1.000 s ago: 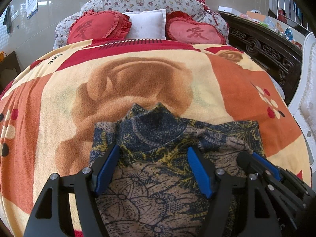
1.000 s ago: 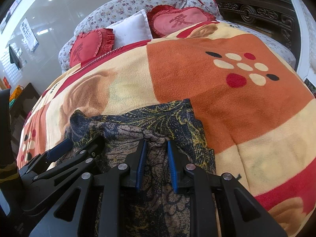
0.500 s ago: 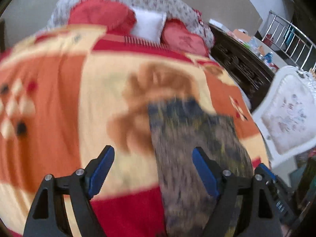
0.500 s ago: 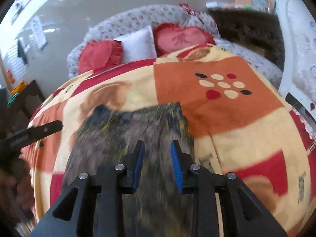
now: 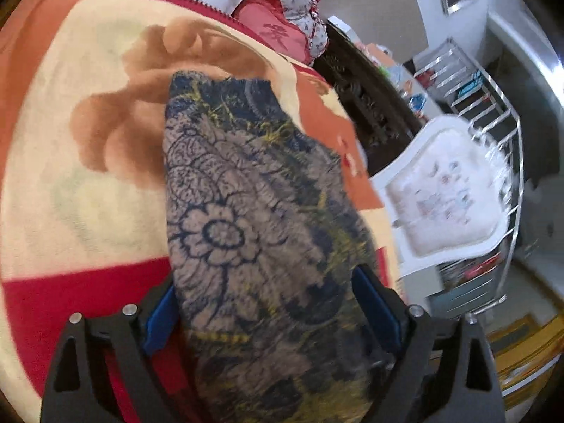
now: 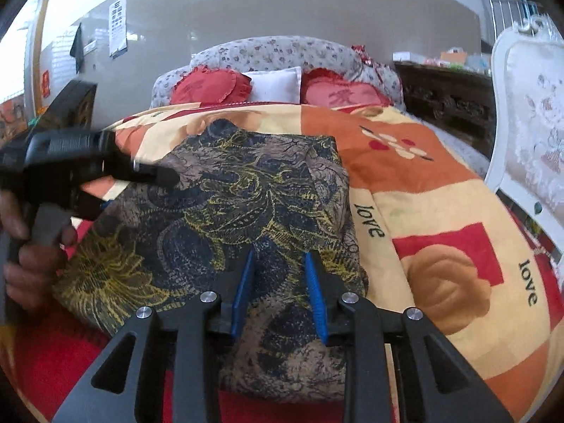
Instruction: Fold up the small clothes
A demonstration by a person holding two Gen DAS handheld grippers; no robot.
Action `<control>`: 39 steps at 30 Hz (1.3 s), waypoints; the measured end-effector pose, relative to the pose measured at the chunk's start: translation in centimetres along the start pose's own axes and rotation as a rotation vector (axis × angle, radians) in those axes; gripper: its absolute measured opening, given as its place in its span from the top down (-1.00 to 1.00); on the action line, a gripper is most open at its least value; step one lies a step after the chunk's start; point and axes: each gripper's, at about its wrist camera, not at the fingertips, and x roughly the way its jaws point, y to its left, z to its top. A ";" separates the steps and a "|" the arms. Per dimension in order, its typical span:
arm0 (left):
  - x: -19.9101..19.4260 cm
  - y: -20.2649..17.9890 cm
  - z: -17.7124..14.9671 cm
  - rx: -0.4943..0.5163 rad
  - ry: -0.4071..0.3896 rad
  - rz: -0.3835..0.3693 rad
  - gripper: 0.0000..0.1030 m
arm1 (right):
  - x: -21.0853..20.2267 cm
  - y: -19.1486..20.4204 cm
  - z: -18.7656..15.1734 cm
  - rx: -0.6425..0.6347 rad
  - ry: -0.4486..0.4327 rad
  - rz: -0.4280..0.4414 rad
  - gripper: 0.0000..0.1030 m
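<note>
A dark blue, tan and yellow patterned garment (image 6: 246, 190) lies spread on the blanket (image 6: 405, 183) of a bed. My right gripper (image 6: 279, 253) is low over the garment's near part. Its blue pads (image 6: 243, 292) stand a narrow gap apart with cloth lying between them, not pinched. In the right wrist view my left gripper (image 6: 155, 176) reaches in from the left, held by a hand (image 6: 31, 257), at the garment's left side. In its own view the left gripper (image 5: 262, 278) has its jaws opening wide. The garment (image 5: 246, 194) lies between them and hides the fingertips.
Two red heart cushions (image 6: 211, 88) and a white pillow (image 6: 275, 84) sit at the head of the bed. A dark carved cabinet (image 6: 447, 102) and a white padded chair (image 6: 528, 123) stand along the right side. A metal rack (image 5: 486, 81) is behind the chair.
Both grippers have drawn back toward the bed's near edge. The left one swung round to the garment's left side and widened. The right jaws parted slightly. The garment now lies longer.
</note>
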 end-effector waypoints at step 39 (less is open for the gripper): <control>-2.8 2.1 -0.7 -0.038 -0.062 0.335 -0.03 | 13.8 -9.9 3.4 0.985 0.286 0.773 -0.74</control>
